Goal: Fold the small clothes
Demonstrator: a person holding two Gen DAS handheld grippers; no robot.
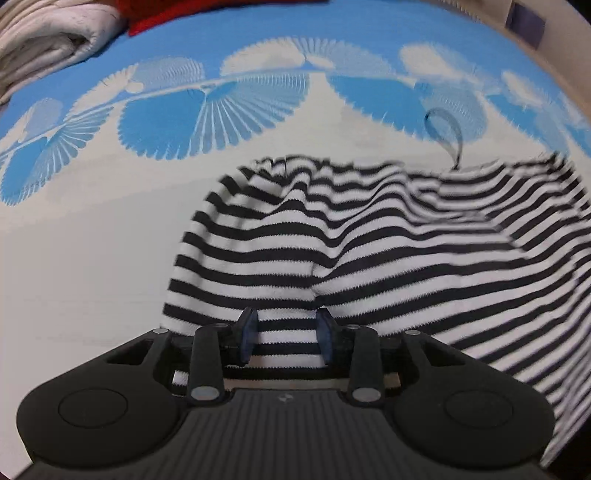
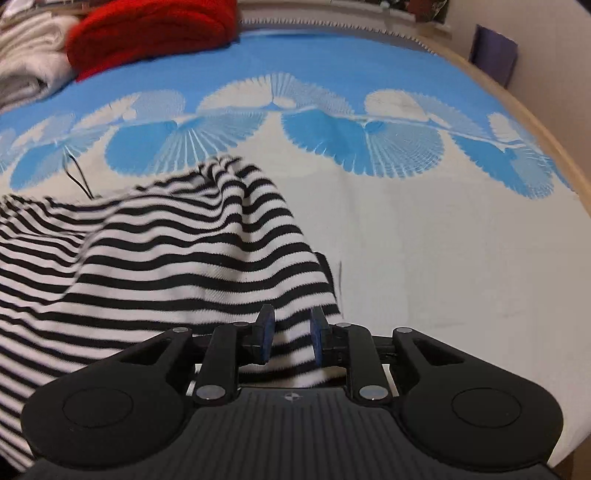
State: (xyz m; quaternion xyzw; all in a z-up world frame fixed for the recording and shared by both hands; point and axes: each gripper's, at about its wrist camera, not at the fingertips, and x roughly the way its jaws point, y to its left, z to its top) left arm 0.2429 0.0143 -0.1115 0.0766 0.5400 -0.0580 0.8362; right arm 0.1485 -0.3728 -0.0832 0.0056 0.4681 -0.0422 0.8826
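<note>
Garment: one black-and-white striped top [image 1: 369,251], rumpled and raised in ridges, lying on the white part of the bed sheet [image 1: 92,258], with its near hem running under both tools.
Strap: a thin dark loop [image 1: 445,129] stands up from the far edge of the top; only one is visible (a second may be hidden in the folds).
Left gripper [image 1: 287,338]: its two blue-padded fingers [image 1: 248,334] stand apart, with striped cloth lying in the gap between them; it looks like a loose straddle of the hem, not a pinch.
Right gripper [image 2: 291,334]: fingers likewise parted, over the top's right corner, where the fabric bunches up between the pads; no firm clamp shows.
Step in hand: probably taking the near hem at two points to spread or fold the top.
Doing it well: close both sets of fingers on a single layer at the edge, draw the two grips apart so the ridges flatten, then carry the hem level toward the far edge, keeping the strap tucked in.
Surroundings: one blue-and-white fan-patterned sheet, one red fabric bundle [image 2: 147,33], one pile of white bedding [image 1: 48,40], both well apart from the top at the far side.
</note>
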